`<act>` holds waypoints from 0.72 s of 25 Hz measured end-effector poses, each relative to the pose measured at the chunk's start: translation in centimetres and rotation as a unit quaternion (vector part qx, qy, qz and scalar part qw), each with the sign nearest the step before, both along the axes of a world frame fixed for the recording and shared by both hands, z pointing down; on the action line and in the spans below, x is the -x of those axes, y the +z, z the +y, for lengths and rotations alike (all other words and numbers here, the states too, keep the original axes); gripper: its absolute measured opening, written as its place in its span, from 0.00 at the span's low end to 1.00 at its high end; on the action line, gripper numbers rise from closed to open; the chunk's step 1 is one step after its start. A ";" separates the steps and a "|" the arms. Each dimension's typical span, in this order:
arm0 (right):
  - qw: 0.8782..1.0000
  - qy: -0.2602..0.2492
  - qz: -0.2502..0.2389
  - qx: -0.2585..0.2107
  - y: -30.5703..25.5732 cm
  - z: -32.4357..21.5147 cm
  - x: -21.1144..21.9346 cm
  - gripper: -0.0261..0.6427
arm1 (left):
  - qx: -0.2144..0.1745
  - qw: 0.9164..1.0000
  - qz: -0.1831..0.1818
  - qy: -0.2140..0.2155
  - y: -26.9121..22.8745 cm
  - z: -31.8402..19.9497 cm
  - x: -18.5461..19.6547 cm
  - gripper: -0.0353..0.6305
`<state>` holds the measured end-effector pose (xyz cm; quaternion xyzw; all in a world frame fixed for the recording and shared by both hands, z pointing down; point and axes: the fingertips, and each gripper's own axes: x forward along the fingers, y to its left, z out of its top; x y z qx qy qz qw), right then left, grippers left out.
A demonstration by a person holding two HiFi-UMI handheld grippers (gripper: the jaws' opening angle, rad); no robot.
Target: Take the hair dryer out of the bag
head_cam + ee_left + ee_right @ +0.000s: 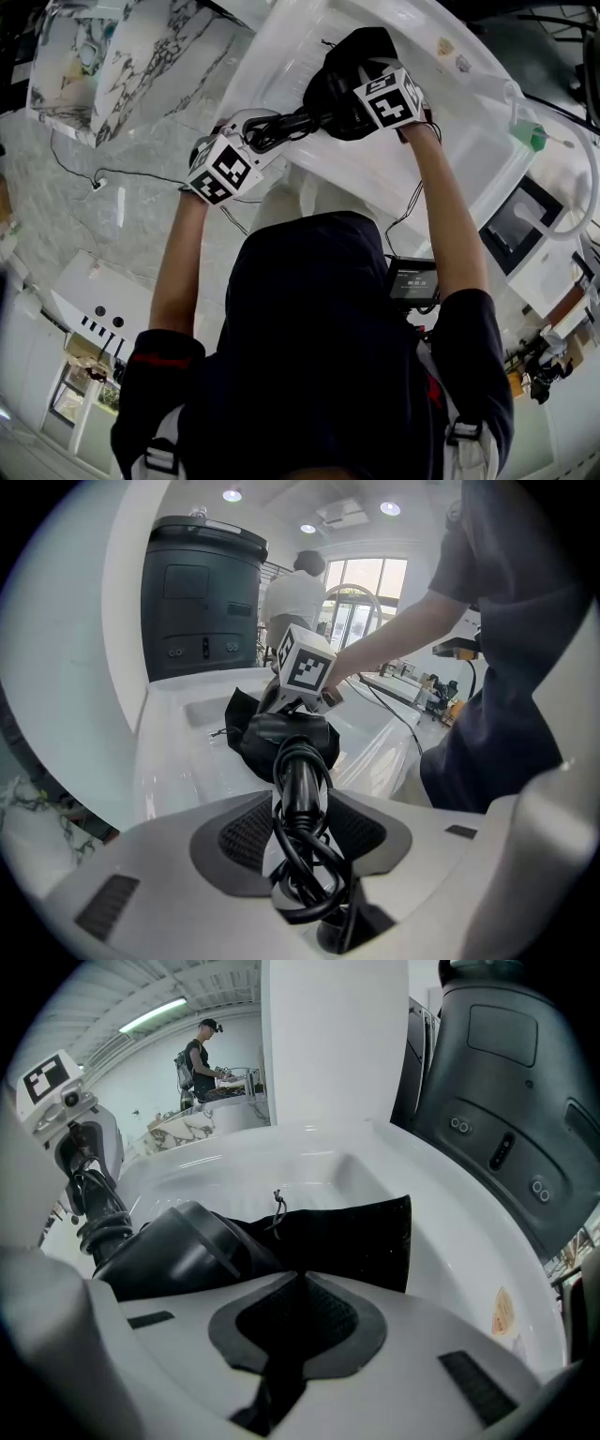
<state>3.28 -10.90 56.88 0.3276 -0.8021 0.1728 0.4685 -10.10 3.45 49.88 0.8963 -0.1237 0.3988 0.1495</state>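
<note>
- The left gripper (300,834) is grasping the black plastic hair dryer (298,766) by its handle, with both pads pressing on the handle and on the looped black power cord (305,888) bundled against it.
- The hair dryer's handle is sticking out of the black fabric drawstring bag (352,1241) toward the left gripper, while its rounded head (178,1252) is sitting at the bag's open mouth, touching the fabric.
- The right gripper (295,1321) is clenching a fold of the bag, with its 2 jaws nearly together on the cloth.
- The bag is lying on the glossy white moulded tub (309,1162), inward from the edge where the person is standing.
- The bag's thin drawstring (277,1206) is hanging loose over the top of the fabric.
- A dark grey machine housing (525,1101) is standing just beyond the tub's far edge.
</note>
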 end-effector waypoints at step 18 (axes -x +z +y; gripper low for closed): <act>1.000 0.021 -0.006 -0.005 -0.2 0.5 -0.1 0.11 | -0.011 1.000 -0.014 0.019 -2.2 -3.0 -3.3 0.50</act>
